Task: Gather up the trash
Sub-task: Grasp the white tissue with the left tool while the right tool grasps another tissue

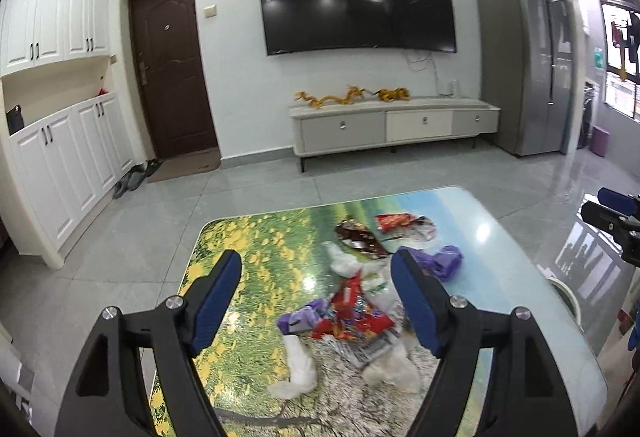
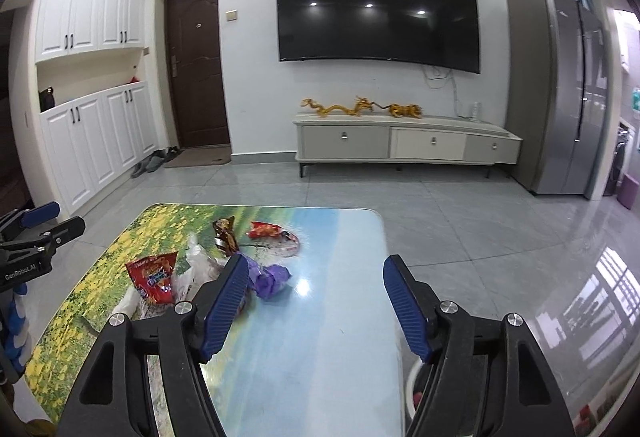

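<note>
Each black hand-held gripper (image 1: 316,265) has ribbed blue pads (image 1: 416,305) and silver screws.

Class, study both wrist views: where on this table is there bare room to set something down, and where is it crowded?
Bare: the blue stretch of the table right of the purple wrapper, and the yellow-flower strip on its left. Crowded: the middle, around the red snack bag and white plastic.

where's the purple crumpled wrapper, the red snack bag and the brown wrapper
purple crumpled wrapper (image 2: 272,279), right wrist view, middle of the crumple
red snack bag (image 2: 154,277), right wrist view, printed front
brown wrapper (image 2: 226,235), right wrist view, centre
</note>
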Tool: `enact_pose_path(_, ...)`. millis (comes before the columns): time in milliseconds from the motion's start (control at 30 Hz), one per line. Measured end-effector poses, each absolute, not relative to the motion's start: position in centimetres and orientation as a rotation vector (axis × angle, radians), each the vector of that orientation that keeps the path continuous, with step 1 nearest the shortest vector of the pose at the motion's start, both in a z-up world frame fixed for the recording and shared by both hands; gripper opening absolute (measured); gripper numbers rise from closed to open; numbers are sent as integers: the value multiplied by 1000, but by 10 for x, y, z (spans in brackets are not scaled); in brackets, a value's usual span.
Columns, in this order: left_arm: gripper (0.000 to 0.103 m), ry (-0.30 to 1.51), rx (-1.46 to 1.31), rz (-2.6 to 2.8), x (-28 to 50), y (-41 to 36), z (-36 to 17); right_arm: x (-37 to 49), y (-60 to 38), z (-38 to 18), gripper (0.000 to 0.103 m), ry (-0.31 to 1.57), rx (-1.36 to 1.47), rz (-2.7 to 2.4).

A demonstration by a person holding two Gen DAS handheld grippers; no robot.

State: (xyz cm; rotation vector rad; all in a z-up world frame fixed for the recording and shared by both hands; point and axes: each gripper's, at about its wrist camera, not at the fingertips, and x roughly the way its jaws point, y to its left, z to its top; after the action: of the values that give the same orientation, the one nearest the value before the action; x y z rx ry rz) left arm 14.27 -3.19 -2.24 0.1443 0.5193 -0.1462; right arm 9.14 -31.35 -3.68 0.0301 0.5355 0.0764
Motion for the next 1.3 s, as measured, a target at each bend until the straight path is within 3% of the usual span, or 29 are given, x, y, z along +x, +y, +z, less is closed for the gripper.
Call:
enact_pose_path(533, 76, 626, 144, 16, 208, -36, -65, 188, -315, -77, 68, 567, 12, 189)
enact_pose_path(1300, 76, 464, 65, -68, 79, -8, -13, 37, -280, -12, 68, 507, -47, 125)
